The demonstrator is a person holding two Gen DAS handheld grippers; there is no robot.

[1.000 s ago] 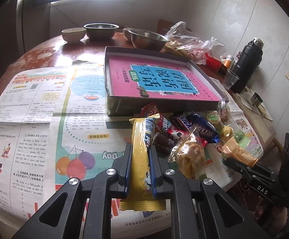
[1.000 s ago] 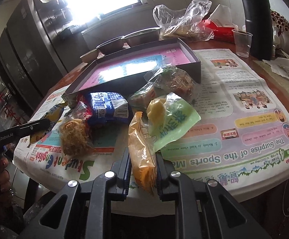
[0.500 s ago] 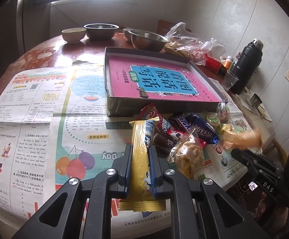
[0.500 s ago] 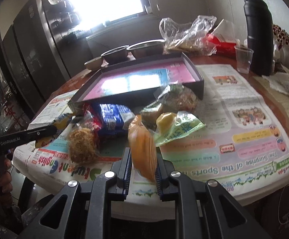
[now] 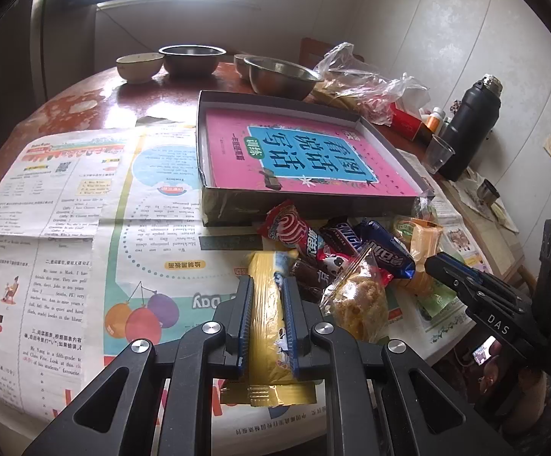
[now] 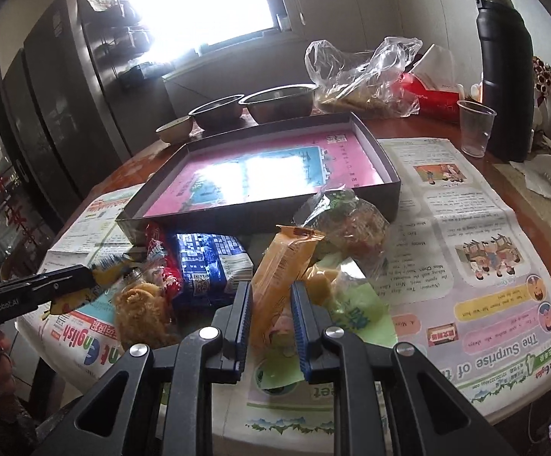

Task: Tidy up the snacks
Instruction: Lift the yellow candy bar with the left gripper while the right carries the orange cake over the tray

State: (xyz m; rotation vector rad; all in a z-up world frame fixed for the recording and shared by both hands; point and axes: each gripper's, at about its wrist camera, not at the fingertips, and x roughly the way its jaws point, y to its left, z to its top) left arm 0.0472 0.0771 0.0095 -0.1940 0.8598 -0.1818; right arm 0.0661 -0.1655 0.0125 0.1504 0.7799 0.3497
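Yellow wafer pack sits clamped in the left gripper above the newspaper. Only the right view shows the right gripper pinching an orange packet, seemingly lifted, near the box.

free: tray interior – open | blocked: snack pile before its front wall

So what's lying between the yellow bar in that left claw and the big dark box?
In the left wrist view, only newspaper lies between the yellow bar held by the left gripper and the box; the snack pile sits off to the right.
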